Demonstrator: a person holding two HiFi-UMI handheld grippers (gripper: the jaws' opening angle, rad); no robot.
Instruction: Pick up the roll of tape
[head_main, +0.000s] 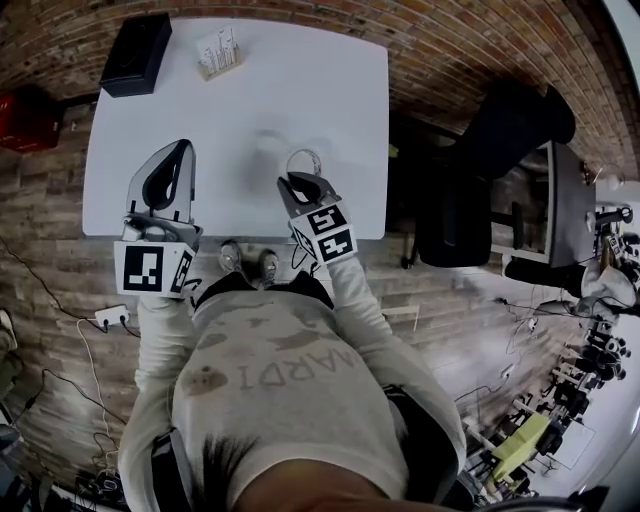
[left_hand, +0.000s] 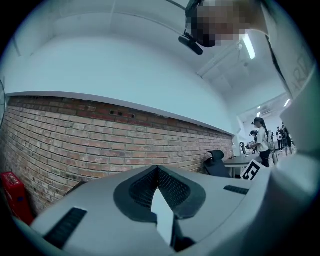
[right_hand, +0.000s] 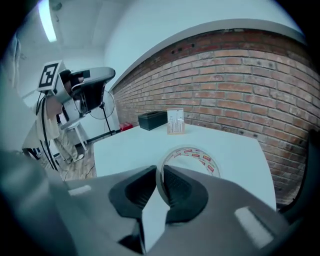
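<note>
Right gripper view has the roll of tape at its middle: a pale ring with small red marks round its inner face, standing on edge with its open side toward the camera. The right tool pinches it. The near part of the ring's rim sits between the two dark ribbed pads, which press on it from either side with only the thin band of tape between them. In the head view the roll of tape sticks out past the far tip of the right tool, over the near middle of the white desk. A faint shadow lies on the desk a little to its left, so the roll looks clear of the surface.

The left tool hangs over the desk's near left part, well apart from the roll. In the left gripper view the left tool has its pads pressed together with nothing between them, and it points level at a brick wall.

At the desk's far left corner rests a black box, with a small card stand just to its right. Off the desk's right edge stands a black office chair.
</note>
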